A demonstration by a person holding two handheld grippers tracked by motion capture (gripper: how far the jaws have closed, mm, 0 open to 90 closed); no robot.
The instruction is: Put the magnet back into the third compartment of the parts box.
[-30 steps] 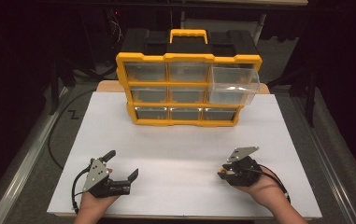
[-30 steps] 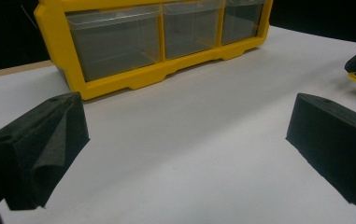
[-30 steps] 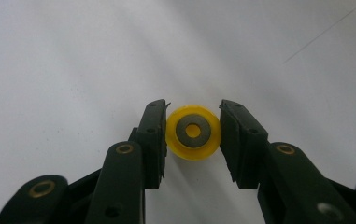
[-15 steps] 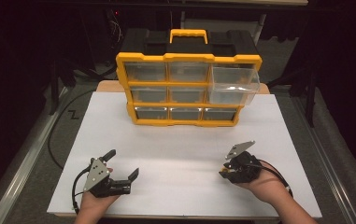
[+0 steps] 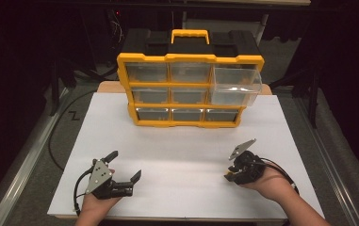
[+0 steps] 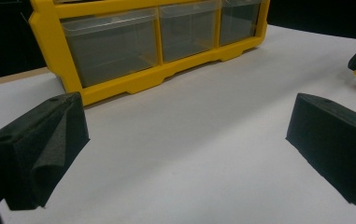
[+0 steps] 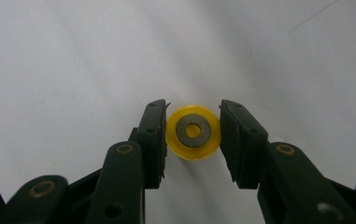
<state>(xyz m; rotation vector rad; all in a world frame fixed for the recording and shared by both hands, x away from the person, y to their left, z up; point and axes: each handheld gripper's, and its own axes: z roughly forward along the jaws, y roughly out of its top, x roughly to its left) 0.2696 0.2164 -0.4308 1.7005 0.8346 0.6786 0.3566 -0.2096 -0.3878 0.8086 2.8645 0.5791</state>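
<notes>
The right gripper (image 7: 193,140) is pointing down at the white table board (image 5: 186,141), and its two black jaws are closing on a small round yellow plastic disc with a grey metal ring in its middle (image 7: 193,132); the pads (image 7: 153,140) are touching the disc on both sides, so I judge it as a grip, although the right pad is showing only a very thin contact. In the high view this gripper (image 5: 231,175) is sitting near the right front edge of the board, in the person's right hand (image 5: 269,181). To do this step well, I think the hand should be lifting straight up and slowly, keeping the jaws level, because the disc is thin and smooth and could be slipping out or tilting if the wrist is turning. The disc is lying exactly between the fingertips, centred, with its flat face towards the camera. Further out, the left gripper (image 5: 123,169) is resting on the left front part of the board with its jaws standing wide and nothing between them. At the back, well apart from both grippers, the yellow plastic organiser cabinet with clear drawers (image 5: 189,89) is standing, and its clear upper right drawer (image 5: 236,84) is sticking out, probably the place for the disc.
</notes>
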